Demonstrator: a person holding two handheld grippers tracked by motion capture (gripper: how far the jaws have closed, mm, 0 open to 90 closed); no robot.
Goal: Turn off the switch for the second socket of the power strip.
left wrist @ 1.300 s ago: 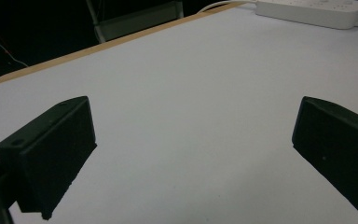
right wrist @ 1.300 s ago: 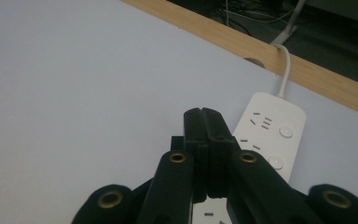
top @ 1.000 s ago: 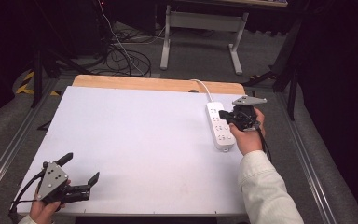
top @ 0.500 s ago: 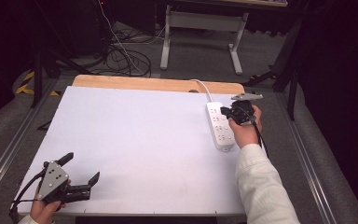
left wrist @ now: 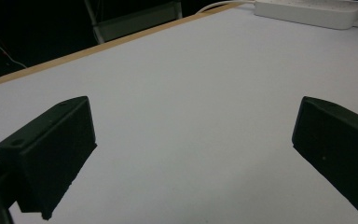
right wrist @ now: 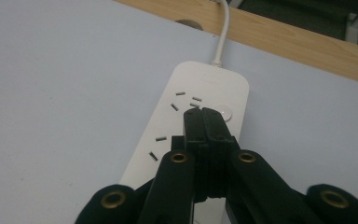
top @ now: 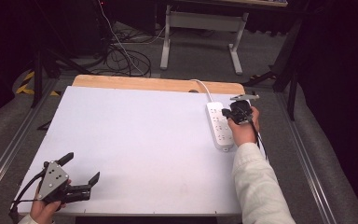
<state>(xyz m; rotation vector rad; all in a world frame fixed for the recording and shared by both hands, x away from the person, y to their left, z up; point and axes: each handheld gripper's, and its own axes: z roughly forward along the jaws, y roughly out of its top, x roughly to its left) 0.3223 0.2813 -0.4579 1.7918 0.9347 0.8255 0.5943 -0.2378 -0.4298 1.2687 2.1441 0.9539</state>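
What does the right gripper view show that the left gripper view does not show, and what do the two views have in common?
Right gripper view alone: the right claw shut, its tips over the round white button and socket slots of the white plastic power strip.

Left gripper view alone: the left claw wide open over bare surface, with the strip seen from the side, far off.

Both: the pale white tabletop, its wooden edge, the strip and its white cable.
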